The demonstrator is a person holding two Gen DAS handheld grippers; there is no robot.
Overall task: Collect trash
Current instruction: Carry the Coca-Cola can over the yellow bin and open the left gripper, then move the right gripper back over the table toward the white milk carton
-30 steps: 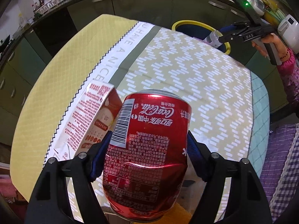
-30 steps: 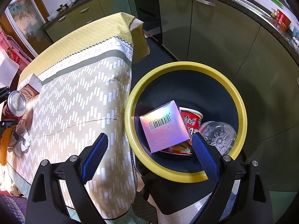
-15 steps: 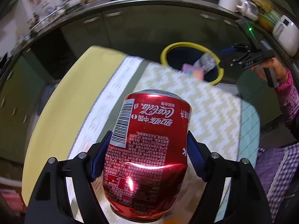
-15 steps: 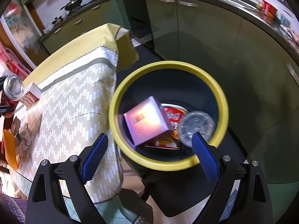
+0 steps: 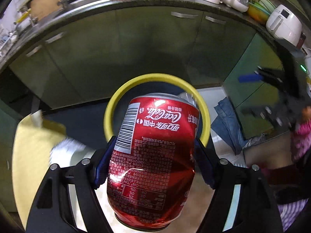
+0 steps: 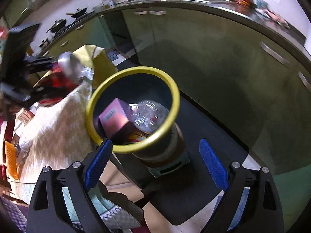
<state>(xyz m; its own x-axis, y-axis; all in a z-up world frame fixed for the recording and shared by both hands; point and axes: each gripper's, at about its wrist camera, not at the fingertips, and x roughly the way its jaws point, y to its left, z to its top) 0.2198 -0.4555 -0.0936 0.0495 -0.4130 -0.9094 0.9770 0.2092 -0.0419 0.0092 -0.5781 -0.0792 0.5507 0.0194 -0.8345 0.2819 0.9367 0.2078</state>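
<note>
My left gripper (image 5: 155, 161) is shut on a dented red cola can (image 5: 153, 155), held in the air in front of the yellow-rimmed dark bin (image 5: 116, 101). The right wrist view has the same can (image 6: 64, 71) blurred at the left, over the table's corner, with the left gripper (image 6: 27, 77) on it. The bin (image 6: 136, 147) holds a pink-purple box (image 6: 114, 116), a clear plastic bottle (image 6: 147, 114) and a red noodle cup under them. My right gripper (image 6: 155, 165) stands open with nothing between its pads, just in front of the bin; it shows blurred at the right edge (image 5: 262, 83) of the left wrist view.
The table with its yellow and white patterned cloth (image 6: 58, 120) lies left of the bin. On it are an orange object (image 6: 10, 159) and crumpled paper (image 6: 23, 145). Green cabinets (image 6: 213, 62) and a cluttered counter run behind. A blue cloth (image 5: 227, 120) lies on the floor.
The left gripper carried the can from over the table toward the bin, which now stands right behind it. The right gripper drew back from above the bin, which moved up in its view.
</note>
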